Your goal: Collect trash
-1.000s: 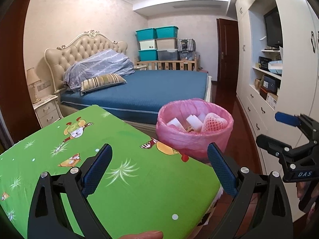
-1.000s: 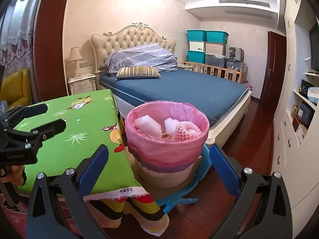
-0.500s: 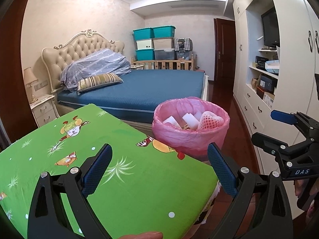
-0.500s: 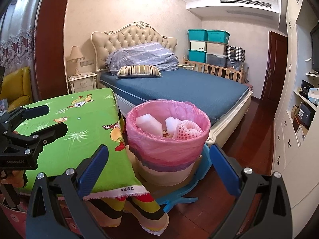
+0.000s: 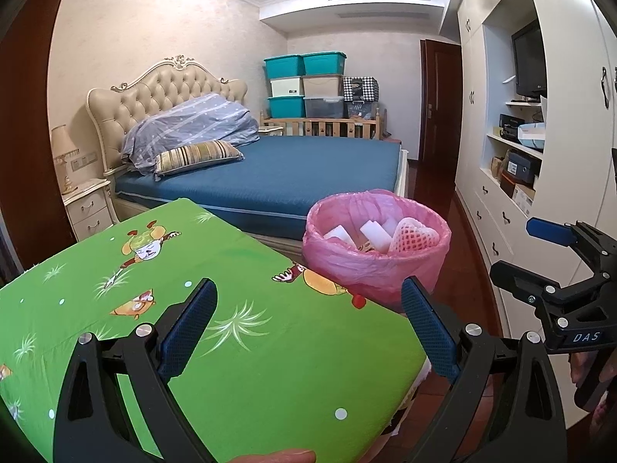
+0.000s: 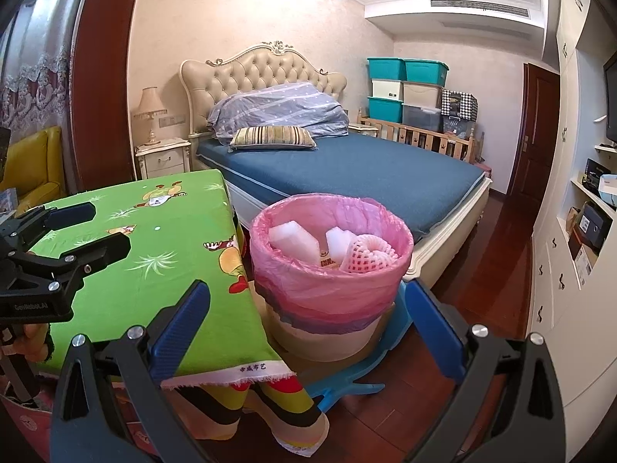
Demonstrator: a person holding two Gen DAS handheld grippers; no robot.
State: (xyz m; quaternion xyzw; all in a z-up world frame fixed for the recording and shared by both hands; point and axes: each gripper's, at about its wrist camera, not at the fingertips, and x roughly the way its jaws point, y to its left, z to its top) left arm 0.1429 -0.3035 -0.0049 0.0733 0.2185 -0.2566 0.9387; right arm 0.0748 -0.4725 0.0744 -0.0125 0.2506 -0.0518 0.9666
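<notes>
A bin lined with a pink bag (image 6: 327, 289) stands beside the table's right edge. It holds white foam blocks (image 6: 293, 241) and a pink foam fruit net (image 6: 366, 256). The same bin (image 5: 376, 266) shows beyond the table corner in the left wrist view. My left gripper (image 5: 308, 285) is open and empty over the green cartoon tablecloth (image 5: 270, 366). My right gripper (image 6: 308, 289) is open and empty, short of the bin and apart from it. Each gripper appears in the other's view: the right gripper (image 5: 513, 247) and the left gripper (image 6: 110, 227).
The bin rests on a blue plastic piece (image 6: 389, 339) on the dark wooden floor (image 6: 501, 254). A blue bed (image 6: 366, 169) lies behind, with a nightstand (image 6: 162, 158) at its left. White cabinets (image 5: 497, 208) line the right wall. A yellow chair (image 6: 34, 166) sits at far left.
</notes>
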